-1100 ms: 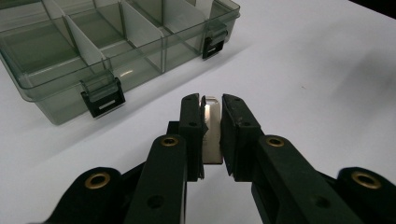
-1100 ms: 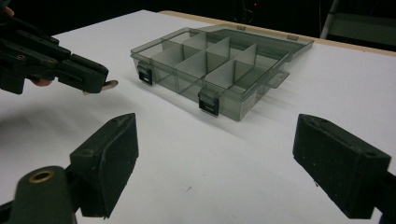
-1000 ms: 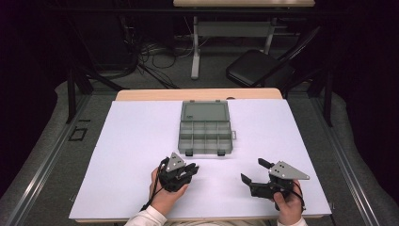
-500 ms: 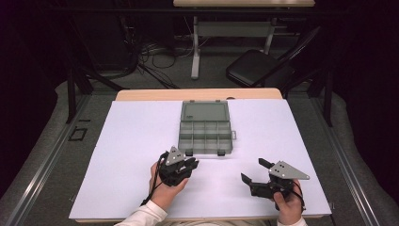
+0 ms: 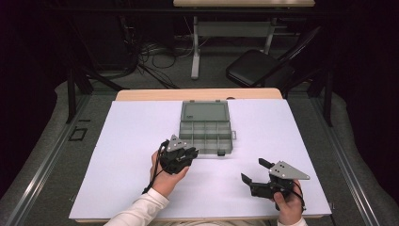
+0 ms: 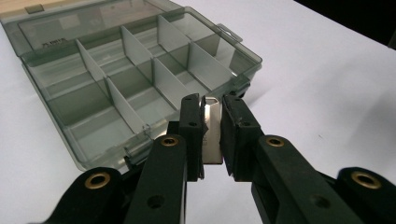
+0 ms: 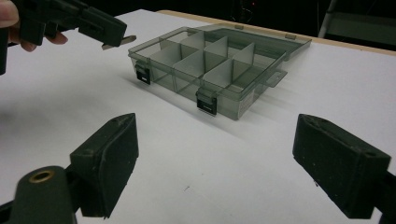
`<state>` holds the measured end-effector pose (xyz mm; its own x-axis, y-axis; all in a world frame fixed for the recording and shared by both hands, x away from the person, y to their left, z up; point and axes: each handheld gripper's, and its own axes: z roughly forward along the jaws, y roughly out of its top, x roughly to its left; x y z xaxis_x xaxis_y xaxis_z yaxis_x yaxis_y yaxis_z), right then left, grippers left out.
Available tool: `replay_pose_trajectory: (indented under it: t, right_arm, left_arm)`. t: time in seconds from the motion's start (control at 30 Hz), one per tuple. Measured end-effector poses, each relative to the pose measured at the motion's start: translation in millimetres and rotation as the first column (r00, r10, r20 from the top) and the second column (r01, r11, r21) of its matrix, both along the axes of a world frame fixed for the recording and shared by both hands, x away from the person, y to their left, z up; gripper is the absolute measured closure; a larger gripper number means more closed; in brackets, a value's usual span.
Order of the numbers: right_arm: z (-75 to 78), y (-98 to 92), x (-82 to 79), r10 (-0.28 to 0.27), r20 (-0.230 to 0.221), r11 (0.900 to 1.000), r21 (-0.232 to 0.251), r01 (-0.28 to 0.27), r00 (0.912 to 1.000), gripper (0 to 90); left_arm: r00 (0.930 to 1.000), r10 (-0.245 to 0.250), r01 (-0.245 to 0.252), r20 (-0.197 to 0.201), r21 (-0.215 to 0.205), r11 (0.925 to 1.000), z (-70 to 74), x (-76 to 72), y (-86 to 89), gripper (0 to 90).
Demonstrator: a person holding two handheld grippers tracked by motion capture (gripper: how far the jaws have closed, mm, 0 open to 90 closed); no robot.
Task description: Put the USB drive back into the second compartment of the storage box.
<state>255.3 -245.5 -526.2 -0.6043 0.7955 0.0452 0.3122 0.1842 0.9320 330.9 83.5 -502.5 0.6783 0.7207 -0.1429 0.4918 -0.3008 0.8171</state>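
My left gripper (image 6: 212,135) is clamped on a small flat metal piece (image 6: 211,133), prob light, stiff & slick, so I'd grip its flat faces; right gripper (image 7: 233,163) gapes w/ nothing in it.

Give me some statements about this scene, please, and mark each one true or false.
1. The left tongs grip a small silver metal piece. True.
2. The right tongs are closed on the box. False: they stand wide open with nothing between them.
3. The grey compartment box has its lid open. True.
4. The compartments are full of screws. False: those in view look empty.
5. The box sits on a white sheet. True.
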Motion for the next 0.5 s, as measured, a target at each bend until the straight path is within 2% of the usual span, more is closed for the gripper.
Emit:
replay_pose_trajectory:
  t: [0.17, 0.5]
  right_arm:
    - [0.0, 0.1, 0.0, -0.001, -0.001, 1.0, -0.004, 0.001, 1.0, 14.0]
    - [-0.3, -0.6, 0.0, -0.003, -0.004, 1.0, -0.006, 0.003, 1.0, 14.0]
  left_arm:
    - [0.9999, 0.012, -0.012, 0.002, -0.009, 0.9999, 7.8, 8.4, 2.3, 79.3]
    - [0.9995, 0.033, -0.033, -0.005, 0.002, 0.9995, 16.0, 28.7, 2.5, 79.3]
